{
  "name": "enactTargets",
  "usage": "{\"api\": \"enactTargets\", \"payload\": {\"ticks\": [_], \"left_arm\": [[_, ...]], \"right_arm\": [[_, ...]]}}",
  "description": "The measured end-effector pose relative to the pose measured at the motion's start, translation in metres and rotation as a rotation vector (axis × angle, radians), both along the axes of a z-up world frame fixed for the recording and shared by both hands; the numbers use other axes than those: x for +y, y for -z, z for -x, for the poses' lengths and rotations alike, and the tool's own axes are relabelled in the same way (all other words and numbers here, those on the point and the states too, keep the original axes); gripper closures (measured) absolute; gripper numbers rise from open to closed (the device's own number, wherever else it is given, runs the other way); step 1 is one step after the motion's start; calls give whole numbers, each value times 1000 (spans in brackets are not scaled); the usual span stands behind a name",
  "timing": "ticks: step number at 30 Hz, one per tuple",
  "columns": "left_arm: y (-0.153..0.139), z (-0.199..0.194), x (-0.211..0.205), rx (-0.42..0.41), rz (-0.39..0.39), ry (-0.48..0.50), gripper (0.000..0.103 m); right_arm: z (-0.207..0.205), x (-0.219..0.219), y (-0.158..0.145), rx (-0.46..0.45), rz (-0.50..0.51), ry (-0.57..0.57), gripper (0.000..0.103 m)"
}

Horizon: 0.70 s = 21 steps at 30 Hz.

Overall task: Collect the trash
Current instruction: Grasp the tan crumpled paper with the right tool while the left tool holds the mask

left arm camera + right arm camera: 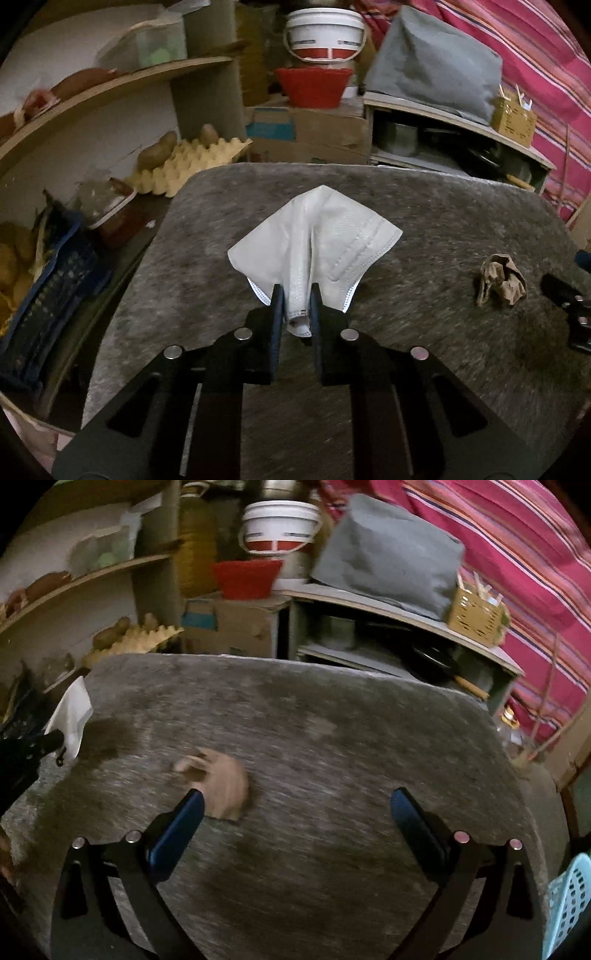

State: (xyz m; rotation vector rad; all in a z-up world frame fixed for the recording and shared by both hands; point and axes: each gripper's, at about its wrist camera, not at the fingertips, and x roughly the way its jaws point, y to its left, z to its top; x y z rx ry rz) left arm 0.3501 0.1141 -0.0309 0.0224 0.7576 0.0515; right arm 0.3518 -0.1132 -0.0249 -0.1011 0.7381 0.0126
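— White pleated fabric, that's a face mask [314, 240], and the left gripper [297, 299] has it pinched by one gathered corner, jaws drawn nearly together with the fabric squeezed between the blue pads [277, 306]!

— Is it off the surface?

— Hard to call. The rest of it fans out ahead of the fingers above the grey mottled stone tabletop [424, 387], roughly midway across and short of the far edge; I cannot tell whether it touches.

— And the other claw?

— The right gripper [297, 801] stands spread wide, nothing between its fingers. A crumpled brown paper wad [221, 782] lies on the tabletop right by its left fingertip [192, 805], blurred in that view, outside the gap. From the left wrist the same wad [500, 282] sits toward the right edge, well apart from the mask.

— Anything near the table?

— A light blue perforated plastic basket [570, 897] shows past the near right corner. Beyond the far edge, a red plastic tub [314, 86] with a white and red bucket [325, 33] above it, and a yellow cardboard egg tray [188, 164] off the far left corner.
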Motion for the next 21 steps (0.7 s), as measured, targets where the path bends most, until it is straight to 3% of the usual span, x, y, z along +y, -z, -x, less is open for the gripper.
{"api": "enactTargets", "payload": {"ticks": [10,11,13,15,21], "left_arm": [[-3,17,26,19,22,-50,90],[-5,18,27,15,22,-57,90],[-8,21,29,12,27,-63,90],[-12,23,32,7,29,-70,90],[-23,30,29,-17,27,-68,90]], "right_arm": [[-29,37,31,109,38,-28,6],[-31,40,32,116,36,-37,10],[-35,46,35,141,29,-74,38],[-36,51,38,155,31,-100,50],[-20,46,27,118,37,-112,53]]}}
